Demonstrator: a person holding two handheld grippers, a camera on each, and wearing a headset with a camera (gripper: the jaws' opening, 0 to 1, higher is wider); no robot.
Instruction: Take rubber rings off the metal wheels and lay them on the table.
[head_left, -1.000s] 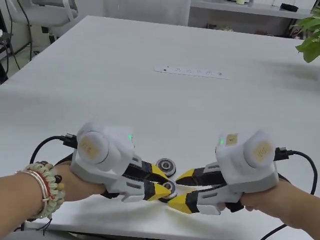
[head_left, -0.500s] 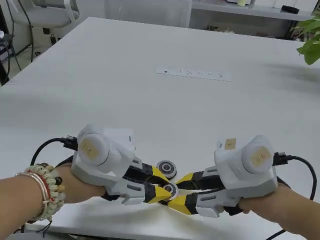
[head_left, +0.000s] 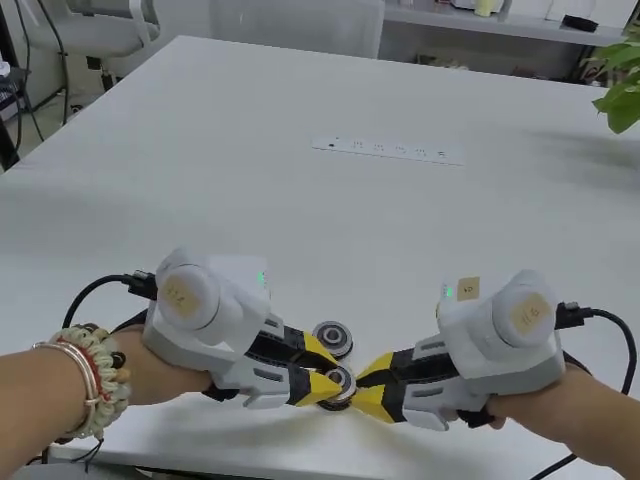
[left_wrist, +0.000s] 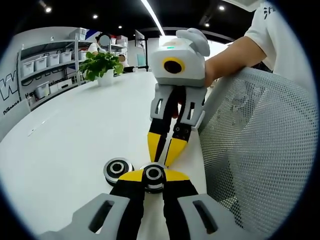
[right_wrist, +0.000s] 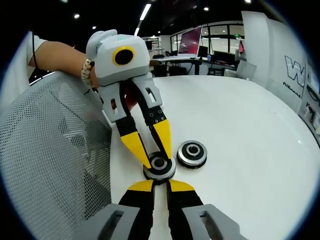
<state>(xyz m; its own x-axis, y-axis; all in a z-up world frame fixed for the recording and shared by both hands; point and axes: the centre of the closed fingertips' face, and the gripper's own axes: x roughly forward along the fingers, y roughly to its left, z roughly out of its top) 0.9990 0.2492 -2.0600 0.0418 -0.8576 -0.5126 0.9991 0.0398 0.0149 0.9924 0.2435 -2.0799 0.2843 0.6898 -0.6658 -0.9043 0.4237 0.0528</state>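
White table (head_left: 200, 150), power strip (head_left: 388, 148) mid-surface, two metal wheels (head_left: 332, 335) near front edge.

The head view is bright and evenly lit from above; the white bench (head_left: 300, 130) shows no hard glare, and soft, faint shadows lie under the left hand-held gripper (head_left: 325, 385) and the right hand-held gripper (head_left: 365, 386). Close things are sharp; the plant (head_left: 622, 85) at the right edge is blurred. In both gripper views a strip light (left_wrist: 152, 15) and small spots burn against a dark ceiling, and the bench is washed nearly white. The wheel (right_wrist: 160, 166) carries small glints. Fisheye distortion bends the shelves (left_wrist: 45, 62) and swells the chair (left_wrist: 250, 150) mesh toward the edges.
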